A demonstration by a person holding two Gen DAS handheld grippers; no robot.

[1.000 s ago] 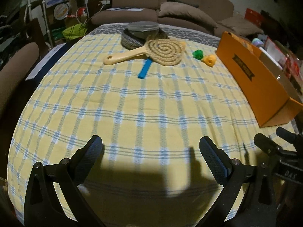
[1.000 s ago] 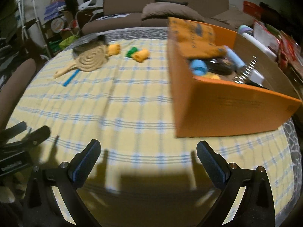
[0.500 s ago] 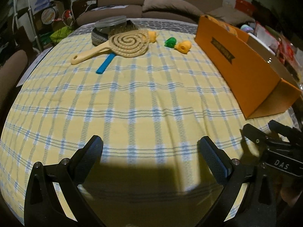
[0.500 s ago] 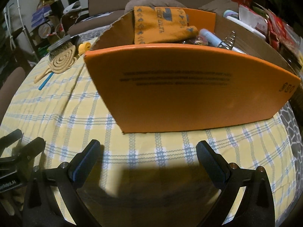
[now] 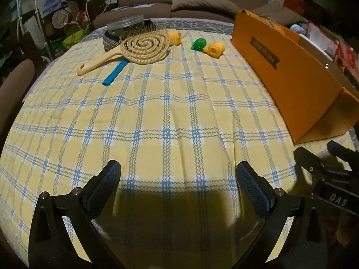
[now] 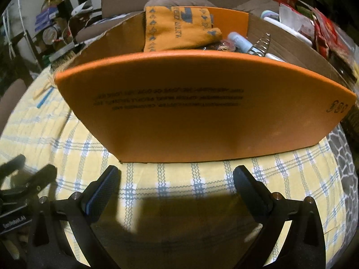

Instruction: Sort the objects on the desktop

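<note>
An orange cardboard box (image 6: 190, 116) fills the right wrist view, holding an orange cloth (image 6: 177, 29), a pale blue tube (image 6: 240, 40) and a metal whisk (image 6: 262, 44). My right gripper (image 6: 176, 179) is open just before its near wall. In the left wrist view the box (image 5: 289, 67) stands at the right. Far across the checked cloth lie a cream spiral hairbrush (image 5: 134, 49), a blue stick (image 5: 115, 72), a green roll (image 5: 198, 44) and two yellow rolls (image 5: 215, 48). My left gripper (image 5: 178, 177) is open over bare cloth.
A dark round tin with a grey lid (image 5: 124, 30) sits behind the brush. A brown sofa (image 5: 190, 2) and cluttered shelves (image 5: 60, 15) stand beyond the table. A brown chair back (image 5: 13, 87) is at the left edge. The right gripper's fingers (image 5: 314, 163) show low right.
The right gripper swung right and closed in on the box, whose near wall now fills its view. The left gripper turned slightly right and moved nearer the brush. Both stayed open.
</note>
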